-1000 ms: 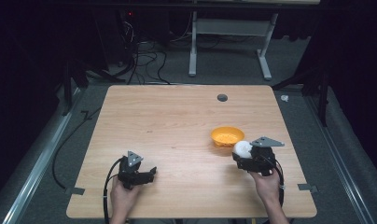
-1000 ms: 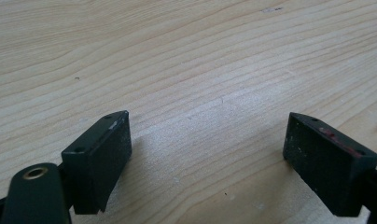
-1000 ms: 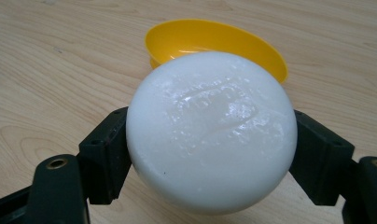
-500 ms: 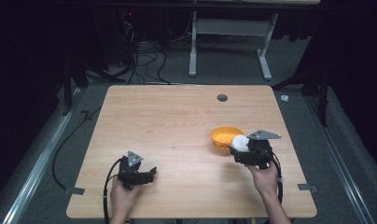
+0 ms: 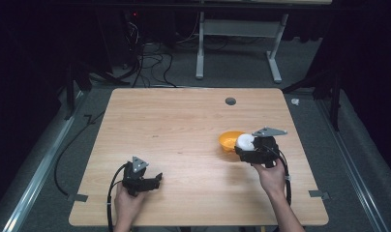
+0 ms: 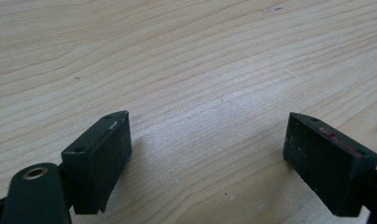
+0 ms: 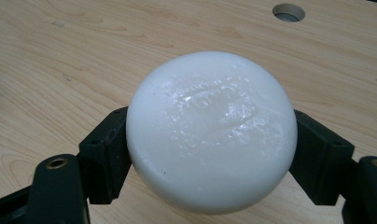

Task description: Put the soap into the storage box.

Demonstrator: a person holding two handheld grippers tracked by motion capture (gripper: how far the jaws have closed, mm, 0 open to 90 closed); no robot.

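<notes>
— Fingers first: what have the ones on the right gripper (image 5: 245,147) got?

— Fingers (image 7: 102,154) of that gripper press from both sides on a white rounded lump (image 7: 211,128), smooth and a little glossy on top, maybe a soap bar or a ball; I cannot tell which. They stand partly apart, as wide as the lump is, and it bulges out above and in front of them.

— Where does that put the lump over the desk (image 5: 184,130)?

— In the high view it sits between the fingers at the gripper's front end, touching or just over the near rim of a small orange bowl (image 5: 230,140). The bowl lies just ahead of the fingers, toward the desk's middle. I cannot tell whether the lump touches the rim.

— Anything farther out from those fingers?

— A round hole (image 7: 288,11) in the desk, well beyond the lump, up toward the far edge.

— And the left gripper (image 5: 157,179)?

— Its fingers (image 6: 100,158) are spread wide with nothing between them, bare wood grain showing in the gap. They sit low over the desk near the person's edge, well apart from the bowl and the lump.

— The hands?

— The right hand (image 5: 271,176) grips its gripper from behind; the left hand (image 5: 128,203) does likewise, a black cable (image 5: 110,193) looping beside it.
</notes>
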